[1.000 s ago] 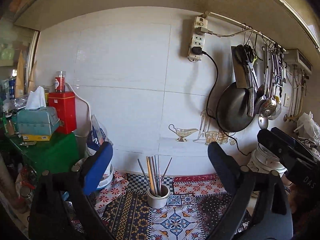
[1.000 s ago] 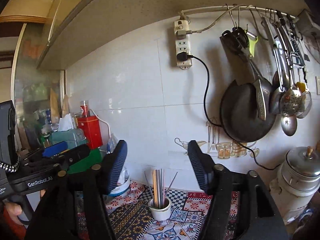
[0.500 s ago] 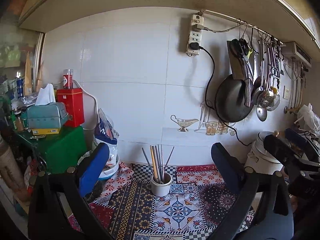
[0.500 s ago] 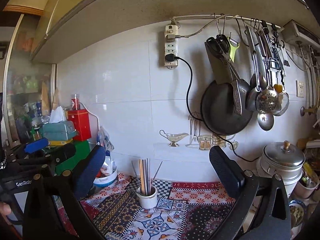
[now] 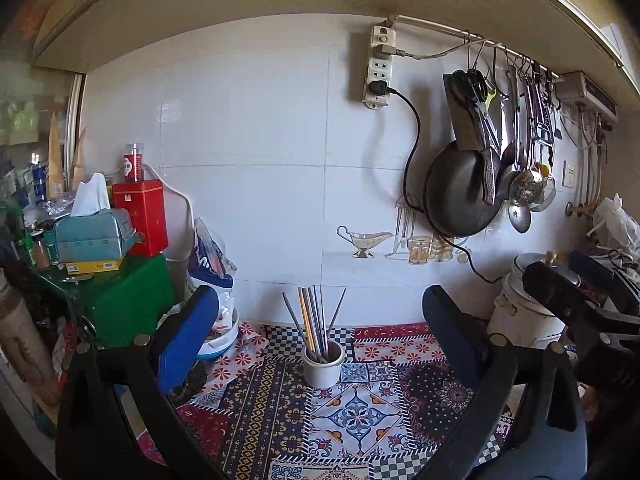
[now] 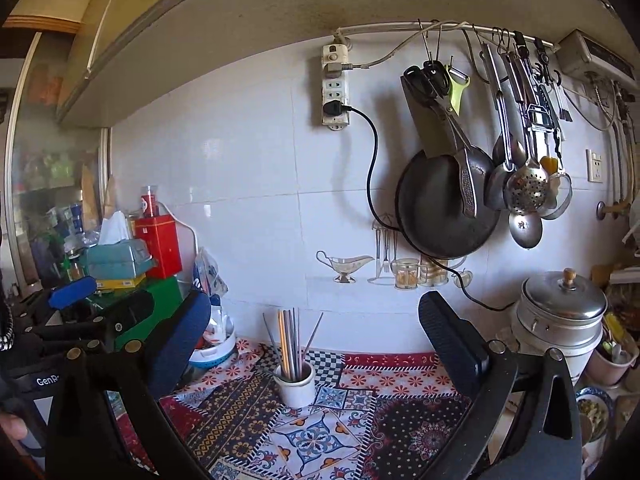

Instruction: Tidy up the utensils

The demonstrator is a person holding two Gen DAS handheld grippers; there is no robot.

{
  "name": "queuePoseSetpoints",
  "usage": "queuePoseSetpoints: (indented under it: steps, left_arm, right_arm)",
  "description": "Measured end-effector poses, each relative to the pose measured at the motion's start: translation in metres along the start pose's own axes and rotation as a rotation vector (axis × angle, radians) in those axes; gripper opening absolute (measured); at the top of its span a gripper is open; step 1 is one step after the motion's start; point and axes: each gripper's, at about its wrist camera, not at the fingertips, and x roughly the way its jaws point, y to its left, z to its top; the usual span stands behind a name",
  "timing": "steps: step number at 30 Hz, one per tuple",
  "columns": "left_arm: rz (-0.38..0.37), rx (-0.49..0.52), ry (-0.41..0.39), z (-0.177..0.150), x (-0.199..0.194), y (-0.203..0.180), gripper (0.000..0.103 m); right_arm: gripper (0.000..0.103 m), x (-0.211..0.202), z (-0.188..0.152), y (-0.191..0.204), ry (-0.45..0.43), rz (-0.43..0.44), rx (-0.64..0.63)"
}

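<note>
- A white cup (image 5: 322, 367) stands upright on the patterned cloth (image 5: 352, 420), near the tiled wall (image 5: 248, 160) and roughly centred between both pairs of fingers in each wrist view.
- A bundle of chopsticks (image 5: 314, 322) stands in the cup, long axes close to vertical, upper ends pointing up.
- Most sticks sit tight together; one (image 5: 291, 322) leans up to the left and one (image 5: 337, 309) leans up to the right, fanning out from the cup's mouth.
- The left gripper (image 5: 320, 320) is spread wide with nothing between its blue pads (image 5: 186, 338); it is short of the cup, not touching it.
- The right gripper (image 6: 314, 330) is likewise released and empty, well back from the cup (image 6: 295, 386) and its chopsticks (image 6: 291, 342).
- On the wall to the right, a dark pan (image 6: 446, 204), ladles (image 6: 524, 192) and scissors (image 6: 426, 78) hang handle-up from a rail (image 6: 400, 27).
- A metal pot (image 6: 560, 316) stands to the right of the cloth.
- To the left are a tissue box (image 5: 94, 234) and a red tin (image 5: 141, 216), atop a green box (image 5: 124, 296).
</note>
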Motion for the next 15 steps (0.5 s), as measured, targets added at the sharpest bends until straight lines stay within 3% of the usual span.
queuePoseSetpoints:
  steps: [15]
  left_arm:
    - [-0.004, 0.001, 0.004, 0.0002, 0.0044, -0.0028, 0.102]
  right_arm:
    - [0.103, 0.0016, 0.0000, -0.0024, 0.006, -0.008, -0.002]
